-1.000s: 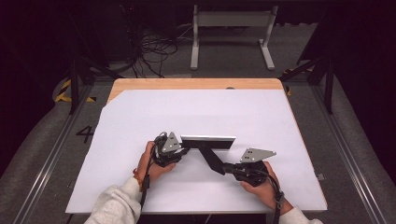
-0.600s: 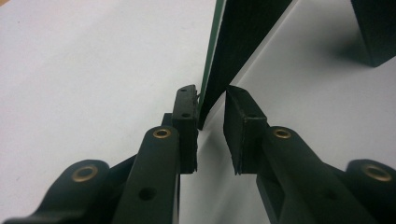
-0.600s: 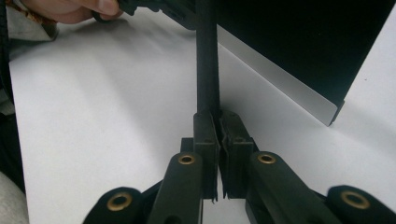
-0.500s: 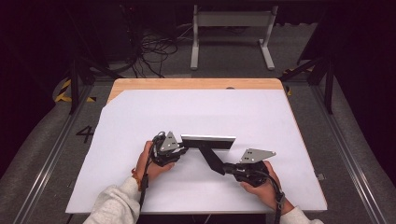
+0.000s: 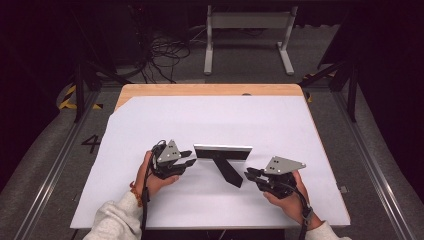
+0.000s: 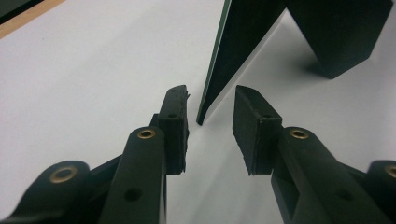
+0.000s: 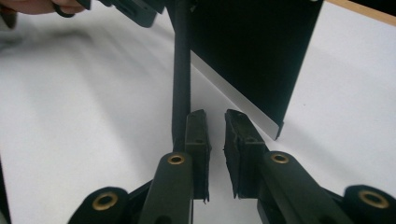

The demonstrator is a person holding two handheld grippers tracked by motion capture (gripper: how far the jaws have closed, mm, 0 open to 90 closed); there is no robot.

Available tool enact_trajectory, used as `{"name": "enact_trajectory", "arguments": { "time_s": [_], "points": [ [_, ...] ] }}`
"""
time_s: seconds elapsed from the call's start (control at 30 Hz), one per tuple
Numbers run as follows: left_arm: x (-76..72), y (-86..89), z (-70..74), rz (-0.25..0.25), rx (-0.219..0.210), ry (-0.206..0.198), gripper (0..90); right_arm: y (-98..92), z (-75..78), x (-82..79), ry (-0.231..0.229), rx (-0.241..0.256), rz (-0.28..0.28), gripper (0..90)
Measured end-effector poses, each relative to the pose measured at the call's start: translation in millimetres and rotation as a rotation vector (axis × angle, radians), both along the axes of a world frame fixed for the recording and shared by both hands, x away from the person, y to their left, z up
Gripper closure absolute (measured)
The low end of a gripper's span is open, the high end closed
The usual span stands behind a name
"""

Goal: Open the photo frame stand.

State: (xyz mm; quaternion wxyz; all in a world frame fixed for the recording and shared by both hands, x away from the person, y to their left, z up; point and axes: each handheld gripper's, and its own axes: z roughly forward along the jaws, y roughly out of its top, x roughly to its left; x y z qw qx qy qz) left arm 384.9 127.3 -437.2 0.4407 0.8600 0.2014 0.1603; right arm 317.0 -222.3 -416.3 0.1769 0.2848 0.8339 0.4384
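A small picture frame [image 5: 222, 151] stood upright on the white sheet [image 5: 210, 120] that covered the table [image 5: 210, 90], a little nearer the table's near edge than its middle. From the high view its thin top edge ran parallel to that near edge, and a black easel leg [image 5: 229, 171] slanted back from it toward the person, resting on the sheet.

The left gripper [image 5: 186, 159], held in the person's left hand [image 5: 152, 177], lay just beside the frame's left end. In the left gripper view its jaws stood spread, and the near corner of the frame [image 6: 219, 60] sat just ahead of the gap between them, touching neither pad. The easel leg [image 6: 341, 32] showed farther off on the right of that view.

The right gripper [image 5: 250, 175], in the person's right hand [image 5: 287, 200], sat close to the lower end of the easel leg, toward the table's near right corner. In the right gripper view its jaws stood slightly apart with a narrow gap and nothing between them. The dark leg [image 7: 181, 70] rose directly past the tip of one jaw; whether it touched that jaw could not be told. The black back of the frame [image 7: 252, 51] stood beyond, with its pale lower edge resting on the sheet.

A light wooden strip of the table showed along the far edge, beyond the sheet. Light sleeves [image 5: 117, 222] came in from the table's near edge.
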Motion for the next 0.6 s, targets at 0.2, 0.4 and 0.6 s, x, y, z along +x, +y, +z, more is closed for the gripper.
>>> {"name": "enact_trajectory", "arguments": {
  "time_s": [0.2,0.4,0.6],
  "points": [
    [-3.0,4.4,2.5,0.002,0.006,-0.004,65.4,-4.1,1.0,2.6,-0.029,-0.018,-0.048,79.3],
    [-3.1,8.2,3.3,0.008,0.014,-0.004,65.2,-11.5,2.9,6.4,-0.056,-0.020,-0.099,79.7],
    [-4.0,6.7,3.4,0.006,0.020,-0.003,64.5,-15.5,6.3,5.6,-0.078,0.002,-0.124,80.3]
  ]
}}
